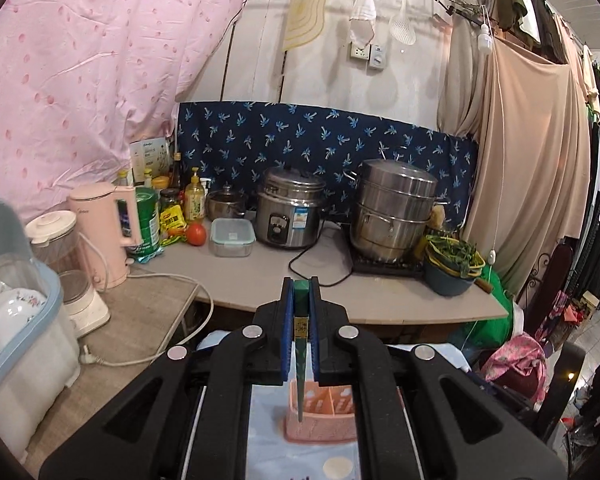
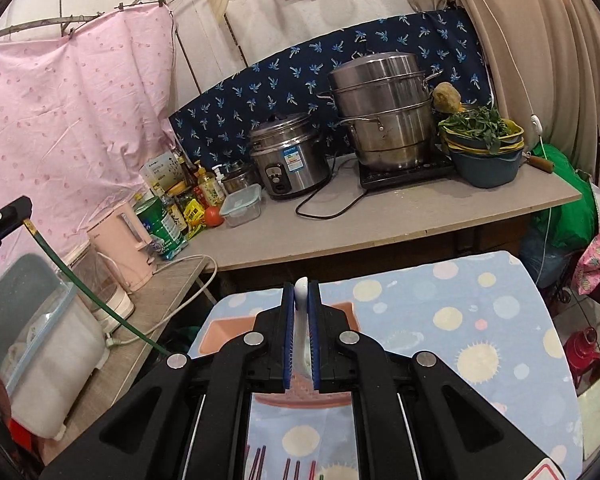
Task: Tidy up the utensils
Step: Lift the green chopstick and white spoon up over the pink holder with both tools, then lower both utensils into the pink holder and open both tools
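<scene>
Now both clamped: left gripper lifts a green chopstick, right gripper a white spoon, next aiming into the pink holder.

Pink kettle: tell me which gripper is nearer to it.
Left. The left gripper, shut on a green chopstick, hangs just left of and above the pink kettle. The right gripper, shut on a white spoon, is farther right over the pink utensil holder.

The left gripper is clamped on a green chopstick that runs down between its fingers. Below the fingers stands a pink utensil holder, the chopstick's tip over it.
</scene>
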Demonstrator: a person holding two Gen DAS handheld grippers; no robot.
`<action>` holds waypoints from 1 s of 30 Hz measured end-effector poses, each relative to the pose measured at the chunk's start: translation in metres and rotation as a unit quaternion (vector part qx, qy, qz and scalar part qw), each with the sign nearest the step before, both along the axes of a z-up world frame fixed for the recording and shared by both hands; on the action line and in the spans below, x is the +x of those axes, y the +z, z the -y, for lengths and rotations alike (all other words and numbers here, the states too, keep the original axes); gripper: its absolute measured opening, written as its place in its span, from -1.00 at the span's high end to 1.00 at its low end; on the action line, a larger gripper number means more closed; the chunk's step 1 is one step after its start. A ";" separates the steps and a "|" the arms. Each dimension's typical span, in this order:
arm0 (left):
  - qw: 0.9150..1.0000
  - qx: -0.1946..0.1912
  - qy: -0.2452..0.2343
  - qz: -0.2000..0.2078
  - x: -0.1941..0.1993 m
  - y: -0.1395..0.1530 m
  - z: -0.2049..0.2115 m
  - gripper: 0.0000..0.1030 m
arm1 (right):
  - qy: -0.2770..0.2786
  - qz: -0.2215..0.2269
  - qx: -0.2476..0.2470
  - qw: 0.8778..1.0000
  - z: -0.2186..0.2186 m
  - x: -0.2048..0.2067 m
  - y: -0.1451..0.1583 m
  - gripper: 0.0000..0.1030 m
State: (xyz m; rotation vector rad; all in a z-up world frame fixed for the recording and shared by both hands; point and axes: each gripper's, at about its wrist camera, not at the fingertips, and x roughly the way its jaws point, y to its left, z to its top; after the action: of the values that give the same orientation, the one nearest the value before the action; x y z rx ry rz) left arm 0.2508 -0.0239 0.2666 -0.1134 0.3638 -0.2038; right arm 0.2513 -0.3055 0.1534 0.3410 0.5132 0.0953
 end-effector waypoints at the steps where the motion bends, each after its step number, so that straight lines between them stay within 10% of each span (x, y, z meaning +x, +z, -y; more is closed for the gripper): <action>1: 1.000 0.001 0.001 -0.001 0.008 -0.001 0.004 0.87 | 0.000 -0.002 0.004 1.000 0.001 0.007 -0.002 0.87; 22: 0.997 0.010 0.007 -0.073 0.091 -0.090 0.024 0.85 | -0.004 -0.073 0.010 0.997 0.009 0.060 -0.082 0.80; 30: 0.996 0.006 0.020 -0.087 0.076 -0.104 0.007 0.07 | -0.013 -0.062 0.010 0.998 0.013 0.033 -0.076 0.64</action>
State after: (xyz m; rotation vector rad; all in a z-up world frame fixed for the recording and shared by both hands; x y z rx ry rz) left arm 0.3268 -0.0304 0.1627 -0.1273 0.5346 -0.1519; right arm 0.2841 -0.3184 0.0775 0.3747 0.6303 0.0536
